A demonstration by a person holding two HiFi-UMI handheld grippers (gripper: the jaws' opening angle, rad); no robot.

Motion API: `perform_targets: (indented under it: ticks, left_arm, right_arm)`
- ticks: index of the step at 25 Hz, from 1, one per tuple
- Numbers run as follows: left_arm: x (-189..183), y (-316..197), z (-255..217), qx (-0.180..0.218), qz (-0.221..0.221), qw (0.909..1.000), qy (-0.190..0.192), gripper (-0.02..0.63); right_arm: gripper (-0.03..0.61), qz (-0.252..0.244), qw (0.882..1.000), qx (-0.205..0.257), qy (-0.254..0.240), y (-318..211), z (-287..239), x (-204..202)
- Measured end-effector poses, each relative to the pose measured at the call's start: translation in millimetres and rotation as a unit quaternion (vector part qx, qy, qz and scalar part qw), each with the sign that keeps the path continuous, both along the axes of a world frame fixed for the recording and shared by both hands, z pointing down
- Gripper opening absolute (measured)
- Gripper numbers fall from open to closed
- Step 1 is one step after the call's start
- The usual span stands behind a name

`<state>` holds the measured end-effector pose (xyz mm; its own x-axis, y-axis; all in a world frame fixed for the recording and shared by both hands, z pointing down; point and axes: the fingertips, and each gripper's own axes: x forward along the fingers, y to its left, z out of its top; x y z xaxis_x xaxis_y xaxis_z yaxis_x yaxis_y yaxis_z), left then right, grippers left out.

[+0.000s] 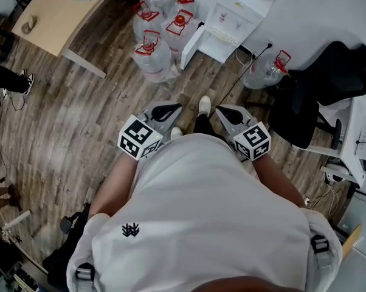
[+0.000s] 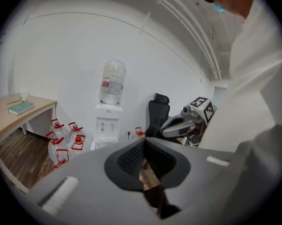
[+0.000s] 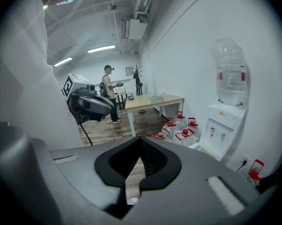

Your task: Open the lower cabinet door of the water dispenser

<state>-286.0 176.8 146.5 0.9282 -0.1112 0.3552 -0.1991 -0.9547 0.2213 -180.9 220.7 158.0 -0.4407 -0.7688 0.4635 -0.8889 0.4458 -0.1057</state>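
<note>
water dispenser (image 1: 234, 17) stands at the upper middle of the head view, against the wall and well apart from both your tools.

your left gripper (image 2: 144, 145) has its jaws pressed together at the tips with nothing between them; only a sliver of floor shows through the slit behind them. your right gripper (image 3: 141, 144) is the same, pressed together and empty. in the head view both sit at centre frame just in front of your chest, the left one on the left, pointing forward and slightly down over the wood floor (image 1: 79, 120).

further out, a cluster of red-capped water bottles (image 1: 155, 50) stands at upper centre, just left of the dispenser. the lower cabinet door (image 1: 193, 46) looks to be the white panel angling out from the dispenser's lower left side, toward the bottles. in your left gripper view a white piece also juts from the base of the dispenser on that side.

my judgement: the door appears already swung open, so the task looks done, with you standing back and holding nothing. i can't be sure at this range. if that panel is not the door, everything is left to do: walk in, spread a gripper, take the door's edge or handle and pull.
</note>
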Motion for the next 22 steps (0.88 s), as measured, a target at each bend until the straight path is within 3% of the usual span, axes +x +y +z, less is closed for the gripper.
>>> perform_targets:
  ticks: [22]
  left_arm:
    - [11,12,11,-0.003,0.022,0.9995,-0.02,0.057]
  right_arm:
    - [0.001,0.017,1.0,-0.003,-0.008,12,4,12]
